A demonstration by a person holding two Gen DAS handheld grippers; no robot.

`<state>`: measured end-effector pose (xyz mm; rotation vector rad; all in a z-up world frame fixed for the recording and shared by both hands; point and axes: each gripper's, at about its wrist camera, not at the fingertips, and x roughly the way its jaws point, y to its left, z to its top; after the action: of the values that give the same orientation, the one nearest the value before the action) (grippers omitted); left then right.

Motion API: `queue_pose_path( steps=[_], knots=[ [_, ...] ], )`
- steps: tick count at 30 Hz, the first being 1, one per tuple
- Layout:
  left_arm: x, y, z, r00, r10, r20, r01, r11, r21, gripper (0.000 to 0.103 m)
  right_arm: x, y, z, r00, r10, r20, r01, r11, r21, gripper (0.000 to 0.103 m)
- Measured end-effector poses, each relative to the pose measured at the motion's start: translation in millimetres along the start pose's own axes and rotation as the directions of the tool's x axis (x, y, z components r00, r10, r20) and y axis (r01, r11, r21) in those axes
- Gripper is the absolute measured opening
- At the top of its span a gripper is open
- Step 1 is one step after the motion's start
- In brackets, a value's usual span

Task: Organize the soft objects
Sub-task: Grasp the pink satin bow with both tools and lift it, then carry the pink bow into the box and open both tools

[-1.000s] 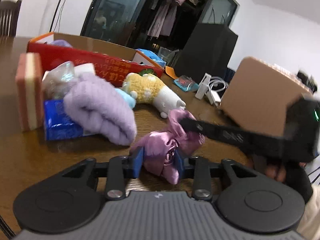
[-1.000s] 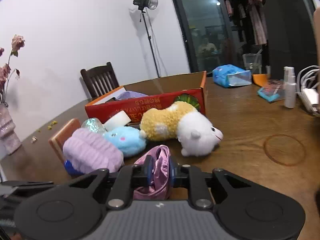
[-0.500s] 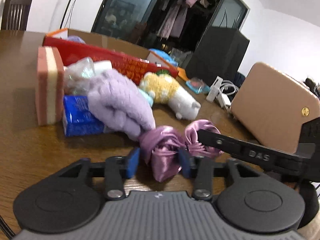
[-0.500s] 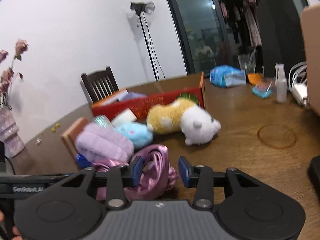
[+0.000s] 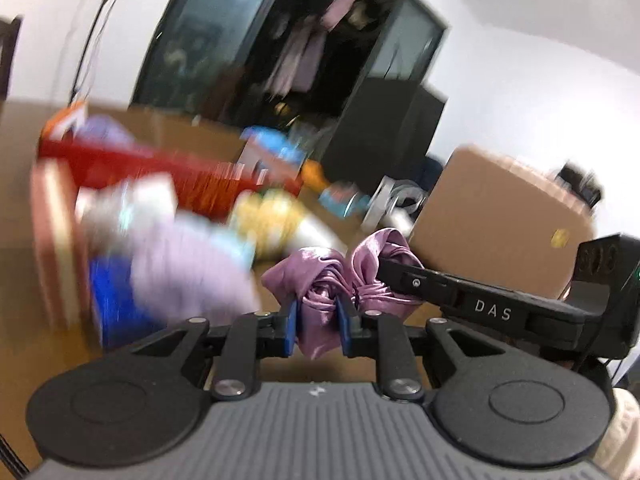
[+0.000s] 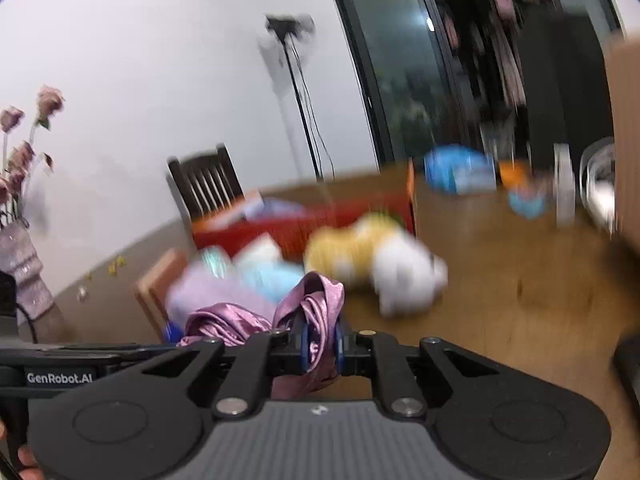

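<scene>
Satin cloth [image 5: 320,296] hangs above the table [image 6: 520,280] — your left gripper [image 5: 316,330] and right gripper [image 6: 320,346] have just clamped their fingers on opposite ends.

Satin cloth [image 5: 320,280] now lifted, pinched tighter.

Dark chair [image 6: 208,184] by wall, light stand [image 6: 296,92] – dried flowers [image 6: 28,128] at left.

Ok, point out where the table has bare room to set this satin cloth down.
Bare wood lies right of the white plush, toward the brown box. Crowded on the left: lilac towel, sponge and red box packed together.
</scene>
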<state>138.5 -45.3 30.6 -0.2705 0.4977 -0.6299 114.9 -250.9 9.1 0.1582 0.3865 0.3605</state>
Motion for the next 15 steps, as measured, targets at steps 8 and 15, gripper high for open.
queue_pose_path(
  steps=[8, 15],
  knots=[
    [81, 47, 174, 0.998, 0.026, -0.056, -0.025, 1.0, 0.01, 0.021, 87, -22, 143, 0.999, 0.035, 0.026, -0.033, 0.996, -0.078, 0.012],
    [242, 148, 235, 0.948, 0.107, -0.301, -0.142, 0.985, -0.098, 0.021, 280, -68, 221, 0.976, -0.098, -0.196, 0.08, 0.992, -0.099, 0.013]
  ],
)
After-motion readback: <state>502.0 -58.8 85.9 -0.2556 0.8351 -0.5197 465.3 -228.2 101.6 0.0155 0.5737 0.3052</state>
